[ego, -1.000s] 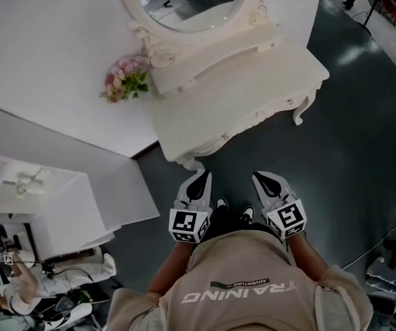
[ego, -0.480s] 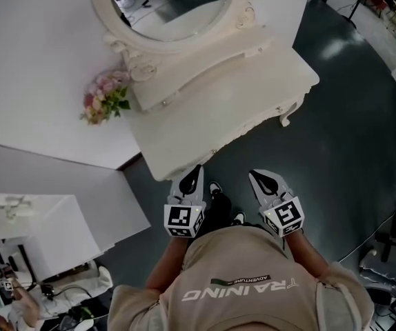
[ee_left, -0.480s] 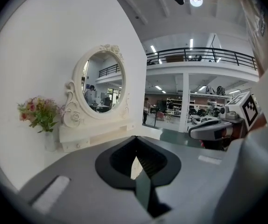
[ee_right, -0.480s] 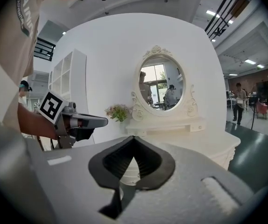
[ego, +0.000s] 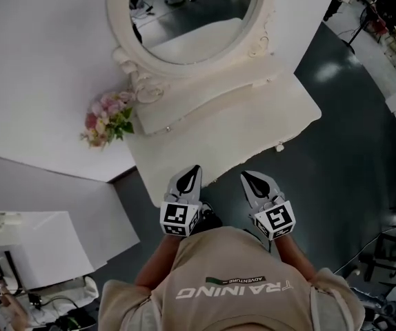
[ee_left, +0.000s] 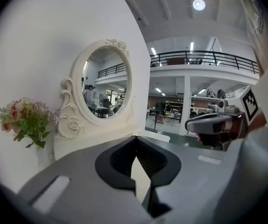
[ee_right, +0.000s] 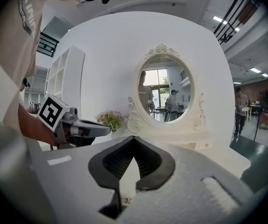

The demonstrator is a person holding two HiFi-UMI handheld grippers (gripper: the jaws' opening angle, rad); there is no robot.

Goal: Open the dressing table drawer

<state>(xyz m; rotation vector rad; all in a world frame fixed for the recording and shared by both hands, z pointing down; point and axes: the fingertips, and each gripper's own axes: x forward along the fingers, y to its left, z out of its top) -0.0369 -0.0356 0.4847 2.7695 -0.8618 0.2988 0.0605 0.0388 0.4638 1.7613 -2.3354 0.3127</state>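
Head view: left tongs (ego: 195, 169) and right tongs (ego: 248, 177), pressed together, empty, before cream carved dressing counter (ego: 239, 131); drawer (ego: 178, 123) probably light, rigid; grip its small round knob (ego: 167, 127).

- Left tool (ego: 194, 171): pale grey shell, black pointed pads ribbed on the inside.
- Right tool (ego: 248, 176): same build, with a small screw (ee_right: 127, 200) at the base of the jaws.
- Left cube (ego: 178, 219), right cube (ego: 274, 221): white with black square markers, at the rear of each tool.
- Shirt (ego: 232, 267): beige tee, short sleeves, white lettering and a small dark logo strip.
- Shoe (ego: 209, 220): black.
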